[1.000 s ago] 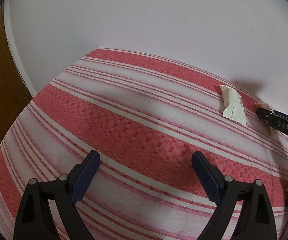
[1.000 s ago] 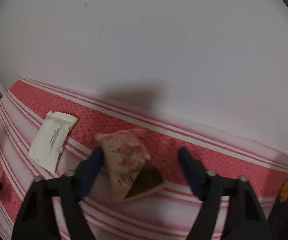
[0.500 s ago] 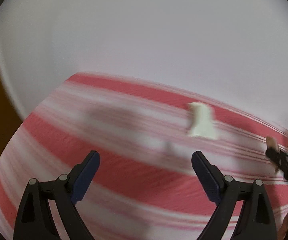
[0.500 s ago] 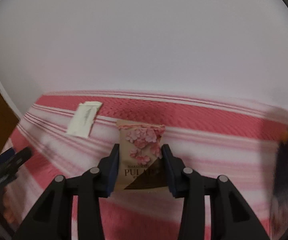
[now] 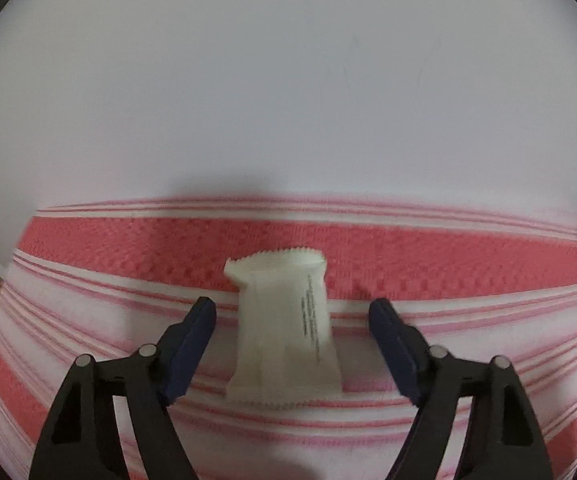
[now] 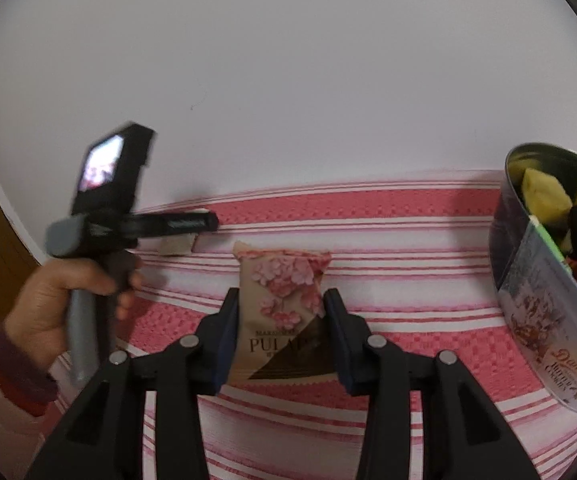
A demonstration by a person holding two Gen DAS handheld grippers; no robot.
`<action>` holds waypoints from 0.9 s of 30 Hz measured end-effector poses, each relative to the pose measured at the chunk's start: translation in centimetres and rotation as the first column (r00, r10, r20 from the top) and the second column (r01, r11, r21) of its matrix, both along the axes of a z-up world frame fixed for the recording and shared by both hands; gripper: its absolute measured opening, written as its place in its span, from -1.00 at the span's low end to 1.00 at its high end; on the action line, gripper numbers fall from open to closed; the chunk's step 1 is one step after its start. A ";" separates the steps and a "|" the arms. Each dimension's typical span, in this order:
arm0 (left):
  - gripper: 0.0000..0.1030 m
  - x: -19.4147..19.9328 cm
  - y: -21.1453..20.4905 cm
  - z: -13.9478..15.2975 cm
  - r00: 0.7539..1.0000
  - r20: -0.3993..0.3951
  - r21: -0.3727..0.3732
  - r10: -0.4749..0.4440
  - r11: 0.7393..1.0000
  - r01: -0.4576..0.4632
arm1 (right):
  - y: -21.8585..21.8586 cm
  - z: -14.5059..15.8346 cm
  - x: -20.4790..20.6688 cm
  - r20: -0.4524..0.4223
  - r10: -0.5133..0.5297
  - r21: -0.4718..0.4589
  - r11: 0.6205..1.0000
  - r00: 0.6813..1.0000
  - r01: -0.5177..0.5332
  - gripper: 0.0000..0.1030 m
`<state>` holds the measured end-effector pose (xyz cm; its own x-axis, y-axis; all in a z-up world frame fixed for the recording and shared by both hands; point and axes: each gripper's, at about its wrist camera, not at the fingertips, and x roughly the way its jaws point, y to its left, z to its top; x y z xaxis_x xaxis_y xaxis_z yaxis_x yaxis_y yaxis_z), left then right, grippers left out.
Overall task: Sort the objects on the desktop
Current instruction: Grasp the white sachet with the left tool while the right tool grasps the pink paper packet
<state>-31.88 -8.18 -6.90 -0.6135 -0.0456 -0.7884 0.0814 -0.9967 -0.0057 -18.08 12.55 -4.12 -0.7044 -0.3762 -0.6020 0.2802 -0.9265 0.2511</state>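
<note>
The white packet, off to the right a second ago, now lies between my left tongs, which stay wide. My right tongs still clamp the pink snack pack above the striped tabletop, near the cookie tin.

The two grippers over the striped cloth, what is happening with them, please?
A person is sorting snack packets with a handheld gripper in each hand. The right gripper is shut on a pink flowered packet, with a cookie tin holding other items to its right. The left gripper is open, its fingers on either side of a white packet lying on the striped cloth, not yet gripped.
</note>
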 end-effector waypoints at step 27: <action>-0.20 18.1 6.1 6.6 0.941 -0.336 -0.083 0.041 0.994 -0.073 | -0.4 2.9 6.0 -0.367 -0.103 0.129 0.979 0.924 0.160 -0.19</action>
<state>-13.83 -2.05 -0.35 -0.8345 -0.1515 -0.5297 0.1476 -0.9878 0.0498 -12.05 12.17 -1.23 -0.9198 -0.1883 -0.3441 0.1974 -0.9803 0.0089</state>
